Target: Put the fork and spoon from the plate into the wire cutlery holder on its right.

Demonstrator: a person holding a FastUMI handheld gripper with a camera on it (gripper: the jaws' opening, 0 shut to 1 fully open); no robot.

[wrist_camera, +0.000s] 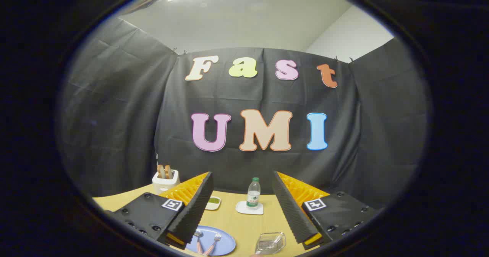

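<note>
The fork point(215, 241) and spoon point(198, 238) lie on the blue plate point(225, 245), handles pointing toward me, below my left finger; the wire holder point(270, 243) sits just right. My gripper point(242, 207) hangs spread wide, gripping nothing.

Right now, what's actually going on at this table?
A person is holding a two-finger gripper above a wooden table, its fingers open and holding nothing. Below and between them lies a blue plate with a fork and a spoon on it, and a wire cutlery holder stands to the plate's right. Neither utensil has been picked up yet. Further back stand a water bottle and a toaster.
</note>
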